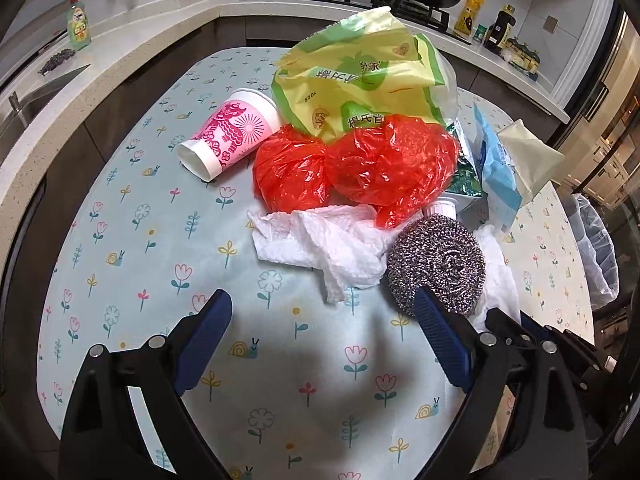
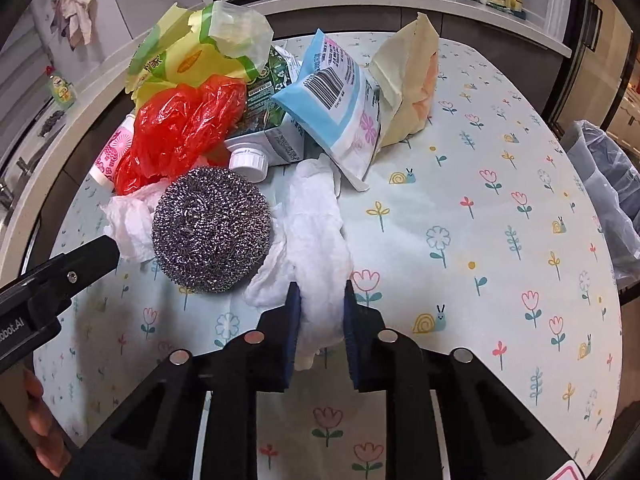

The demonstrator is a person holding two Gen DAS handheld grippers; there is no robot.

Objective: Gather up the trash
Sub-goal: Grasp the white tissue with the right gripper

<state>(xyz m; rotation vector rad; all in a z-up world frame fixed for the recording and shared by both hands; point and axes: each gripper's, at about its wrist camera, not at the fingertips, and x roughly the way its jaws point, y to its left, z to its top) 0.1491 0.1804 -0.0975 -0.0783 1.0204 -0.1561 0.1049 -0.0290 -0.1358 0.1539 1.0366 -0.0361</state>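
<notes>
The right claw [image 2: 319,312] is closed on a crumpled white paper towel [image 2: 316,240], whose near end is pinched between the two blue pads [image 2: 293,320] while the rest is spread on the flowered counter [image 2: 480,240] ahead. A steel wool scourer [image 2: 211,229] is seen just left of that towel, touching it, with a second crumpled tissue [image 2: 128,224] tucked behind its left side. The left claw [image 1: 324,320] is held wide with nothing between its pads; the scourer [image 1: 437,265] lies just beyond its right pad, and bare counter [image 1: 160,240] is framed between the fingers. Behind the scourer a heap is piled: a red plastic bag [image 1: 360,168], a yellow-green package [image 1: 360,76], a pink paper cup [image 1: 230,132] tipped on its side, a green carton [image 2: 276,120] with a white cap [image 2: 249,162], a blue-and-white pouch [image 2: 340,104] and a pale yellow bag [image 2: 412,76]. The carton is largely hidden by the red bag and the pouch. A lined bin [image 2: 612,192] is cut off at the right edge. Fingers of a hand [image 2: 40,420] are glimpsed at the lower left, mostly out of frame
</notes>
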